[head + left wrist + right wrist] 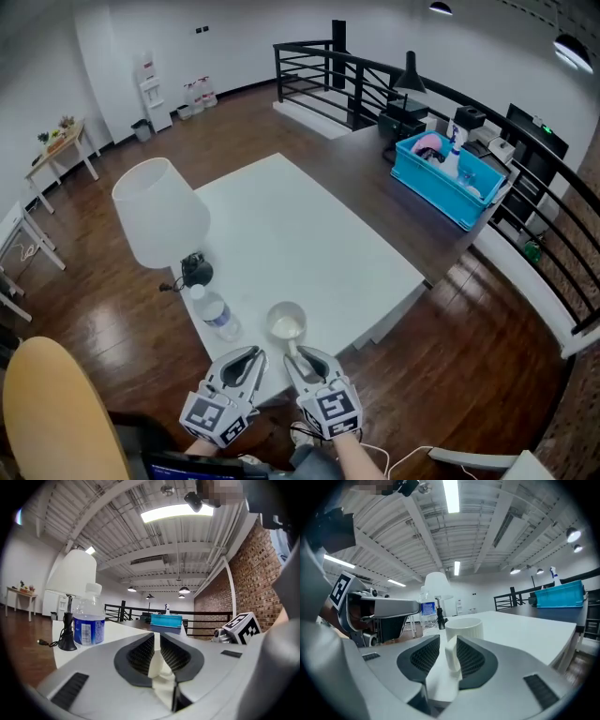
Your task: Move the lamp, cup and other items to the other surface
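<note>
A white table (309,234) carries a lamp (159,211) with a white shade and a black base, a clear water bottle (216,314) with a blue label, and a white ribbed cup (286,323) near the front edge. My right gripper (298,354) reaches the cup from the front. The cup's handle (451,651) stands between its parted jaws, and the left pad shows a gap to it. My left gripper (246,356) hovers beside it at the table edge, jaws together and empty. The bottle (89,620) and lamp (72,573) stand ahead to its left.
A dark table (375,159) adjoins the white one at the far side and bears a blue bin (450,178) with several items. A black railing (375,84) runs behind it. A yellow chair back (56,412) is at my lower left.
</note>
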`<state>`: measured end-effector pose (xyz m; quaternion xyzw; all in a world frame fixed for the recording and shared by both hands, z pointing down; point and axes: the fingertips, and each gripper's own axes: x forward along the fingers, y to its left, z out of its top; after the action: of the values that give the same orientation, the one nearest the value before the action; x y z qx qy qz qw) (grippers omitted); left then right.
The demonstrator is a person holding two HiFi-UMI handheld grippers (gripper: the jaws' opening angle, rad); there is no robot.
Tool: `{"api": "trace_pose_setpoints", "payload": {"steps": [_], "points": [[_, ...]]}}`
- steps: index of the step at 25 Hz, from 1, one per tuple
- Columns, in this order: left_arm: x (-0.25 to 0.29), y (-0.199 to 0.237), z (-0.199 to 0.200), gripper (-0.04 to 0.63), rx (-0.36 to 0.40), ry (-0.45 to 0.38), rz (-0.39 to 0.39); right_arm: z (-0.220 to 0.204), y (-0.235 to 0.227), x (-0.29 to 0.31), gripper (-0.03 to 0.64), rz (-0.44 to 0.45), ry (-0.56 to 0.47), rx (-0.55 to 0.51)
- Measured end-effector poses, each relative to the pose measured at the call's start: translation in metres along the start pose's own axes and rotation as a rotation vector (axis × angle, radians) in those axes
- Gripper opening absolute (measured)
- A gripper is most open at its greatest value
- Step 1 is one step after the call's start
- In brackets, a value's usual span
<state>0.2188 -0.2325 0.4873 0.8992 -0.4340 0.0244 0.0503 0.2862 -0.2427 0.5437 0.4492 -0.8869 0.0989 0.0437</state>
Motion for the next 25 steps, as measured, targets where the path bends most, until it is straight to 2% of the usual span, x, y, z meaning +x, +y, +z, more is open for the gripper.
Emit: {"api": "trace_pose_setpoints", "payload": {"steps": [4,6,7,9,12,18,25], "points": [[0.003,-0.005,-0.006,0.048,-0.004,0.016,0.005,-0.018,-0.004,0.014,0.123,-0.003,0.076,0.024],[0.002,-0.004,-0.009,0.048,-0.008,0.023,0.012,-0.023,-0.002,0.02,0.121,-0.007,0.095,0.004],[0.001,-0.003,-0.011,0.048,-0.011,0.026,0.016,-0.023,0.0,0.022,0.097,-0.011,0.095,-0.019],[0.0,-0.001,-0.012,0.048,-0.011,0.031,0.021,-0.02,0.0,0.023,0.04,-0.027,0.079,-0.066],[-0.001,0.001,-0.013,0.048,0.0,0.038,0.023,-0.015,0.0,0.022,0.037,-0.019,0.04,-0.078],[-0.006,0.013,-0.017,0.048,-0.005,0.052,0.054,0.002,0.011,0.024,0.032,0.053,-0.039,-0.05],[-0.008,0.024,-0.014,0.049,-0.008,0.054,0.083,0.014,0.015,0.026,0.021,0.065,-0.08,-0.047]]}}
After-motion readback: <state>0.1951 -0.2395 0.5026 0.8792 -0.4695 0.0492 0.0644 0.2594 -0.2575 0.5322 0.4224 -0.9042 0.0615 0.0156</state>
